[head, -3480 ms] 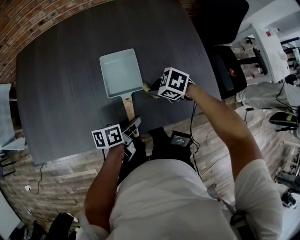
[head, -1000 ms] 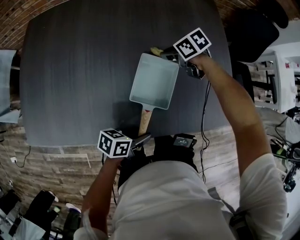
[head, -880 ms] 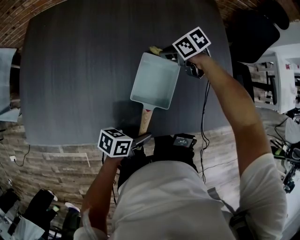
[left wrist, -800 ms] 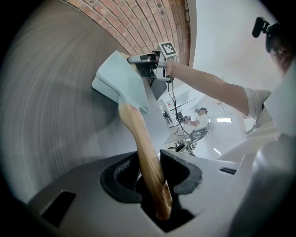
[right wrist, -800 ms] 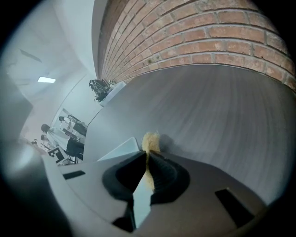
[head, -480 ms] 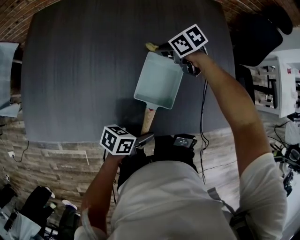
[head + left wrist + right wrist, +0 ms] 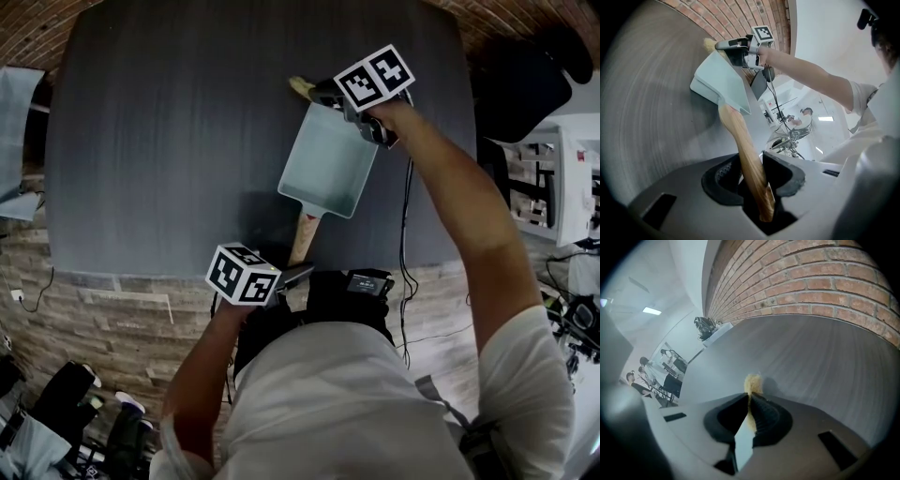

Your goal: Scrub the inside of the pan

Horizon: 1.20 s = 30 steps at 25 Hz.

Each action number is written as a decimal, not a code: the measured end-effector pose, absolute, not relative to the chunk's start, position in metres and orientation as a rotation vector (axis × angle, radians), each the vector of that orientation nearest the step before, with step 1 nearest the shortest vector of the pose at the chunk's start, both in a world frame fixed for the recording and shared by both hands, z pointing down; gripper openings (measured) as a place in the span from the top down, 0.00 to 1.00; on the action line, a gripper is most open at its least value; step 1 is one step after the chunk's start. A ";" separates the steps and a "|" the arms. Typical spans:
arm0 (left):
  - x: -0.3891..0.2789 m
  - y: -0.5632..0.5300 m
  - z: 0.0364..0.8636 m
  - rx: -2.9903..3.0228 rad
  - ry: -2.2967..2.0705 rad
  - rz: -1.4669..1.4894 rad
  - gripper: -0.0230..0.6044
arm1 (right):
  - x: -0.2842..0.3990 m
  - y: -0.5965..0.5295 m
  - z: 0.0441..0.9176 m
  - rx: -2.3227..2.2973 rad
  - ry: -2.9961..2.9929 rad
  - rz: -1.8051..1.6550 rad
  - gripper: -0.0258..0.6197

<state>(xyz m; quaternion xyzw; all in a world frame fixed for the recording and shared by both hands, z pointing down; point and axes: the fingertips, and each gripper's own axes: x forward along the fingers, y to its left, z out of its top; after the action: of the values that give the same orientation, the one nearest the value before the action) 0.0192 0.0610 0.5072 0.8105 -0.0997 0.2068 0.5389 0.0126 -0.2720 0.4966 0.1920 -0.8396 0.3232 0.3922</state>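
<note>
Lab-like office, brick wall (image 7: 811, 282), dark table (image 7: 169, 141), black office chair (image 7: 520, 80)

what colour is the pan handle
Light wood-brown handle, clearest in the left gripper view.

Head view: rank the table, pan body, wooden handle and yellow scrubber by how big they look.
1. table
2. pan body
3. wooden handle and yellow scrubber: both show only as small slivers, partly hidden, so I won't rank one over the other.
</note>
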 end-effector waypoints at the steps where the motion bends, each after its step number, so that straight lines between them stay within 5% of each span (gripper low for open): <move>1: 0.019 0.061 0.507 1.928 -0.238 0.491 0.74 | 0.010 -0.272 0.496 0.489 -2.134 0.810 0.91; 30: 0.005 0.034 0.508 1.819 -0.553 0.193 0.79 | -0.033 -0.225 0.513 0.252 -1.927 0.175 0.91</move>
<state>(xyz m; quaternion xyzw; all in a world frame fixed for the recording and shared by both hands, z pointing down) 0.0046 0.0343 0.5076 0.7772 -0.2362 0.0824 0.5774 -0.0326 -0.2251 0.5133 0.1069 -0.8177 0.0744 0.5607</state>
